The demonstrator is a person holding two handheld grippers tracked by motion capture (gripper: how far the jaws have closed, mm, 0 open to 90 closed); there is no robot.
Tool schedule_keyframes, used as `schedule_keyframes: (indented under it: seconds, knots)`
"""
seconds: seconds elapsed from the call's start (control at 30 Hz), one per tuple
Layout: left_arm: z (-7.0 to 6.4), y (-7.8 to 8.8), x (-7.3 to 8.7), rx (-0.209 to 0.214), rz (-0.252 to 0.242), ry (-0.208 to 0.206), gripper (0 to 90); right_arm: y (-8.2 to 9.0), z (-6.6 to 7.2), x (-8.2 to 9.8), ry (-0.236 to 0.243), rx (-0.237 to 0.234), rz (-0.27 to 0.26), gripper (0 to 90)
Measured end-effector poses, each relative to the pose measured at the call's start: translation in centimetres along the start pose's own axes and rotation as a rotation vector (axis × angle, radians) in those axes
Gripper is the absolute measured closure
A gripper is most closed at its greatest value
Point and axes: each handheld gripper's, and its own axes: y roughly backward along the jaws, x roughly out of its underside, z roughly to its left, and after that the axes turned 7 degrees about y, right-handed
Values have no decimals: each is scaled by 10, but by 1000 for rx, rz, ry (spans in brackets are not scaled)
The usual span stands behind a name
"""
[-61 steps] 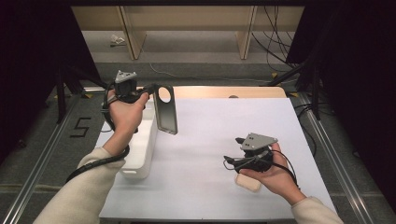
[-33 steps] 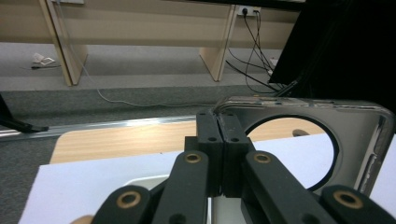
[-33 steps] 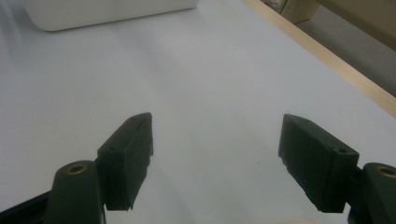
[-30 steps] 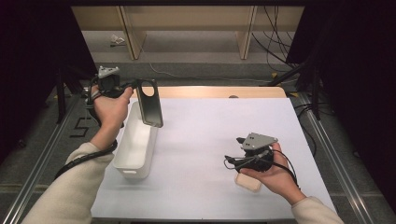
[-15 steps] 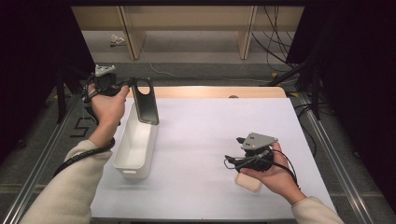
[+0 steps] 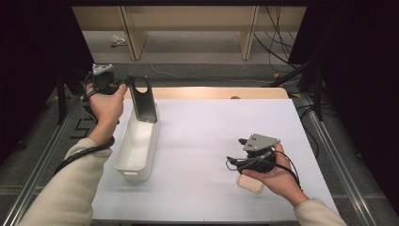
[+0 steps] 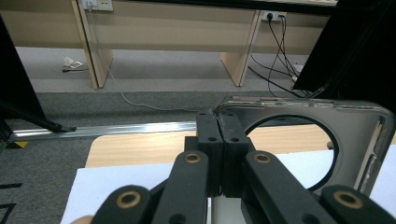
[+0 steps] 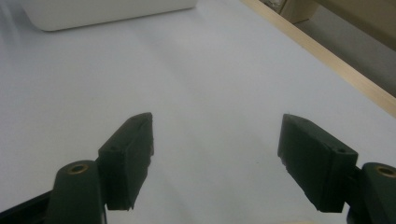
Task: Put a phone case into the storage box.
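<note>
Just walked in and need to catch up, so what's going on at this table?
A person works with tongs in each hand. The left tongs are shut on the edge of a dark phone case, holding it upright over the far end of a white bin. The right tongs rest open above the white tabletop, holding nothing, near a small beige block.

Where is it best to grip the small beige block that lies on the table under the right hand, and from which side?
Probably from above, across its two long sides. The beige block lies flat and low on the white table, so only its side faces offer hold. The right claw already stands open nearby.
</note>
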Motion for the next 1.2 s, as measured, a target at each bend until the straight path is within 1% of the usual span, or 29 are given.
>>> schedule_keyframes:
  seconds: [0.2, 0.63, 0.8, 1.2]
  knots:
    - [3, -5, -1, -16, -2, 0, 888, 0, 0, 0, 1, 1, 0, 278]
    - [3, -13, -5, -30, -9, -8, 889, 0, -1, 0, -1, -1, -3, 278]
    - [3, -19, -5, -36, -11, -5, 888, 0, 0, 0, -3, -3, -3, 278]
    - [3, -28, -4, -59, -18, -23, 888, -1, 0, 1, -2, -3, -4, 280]
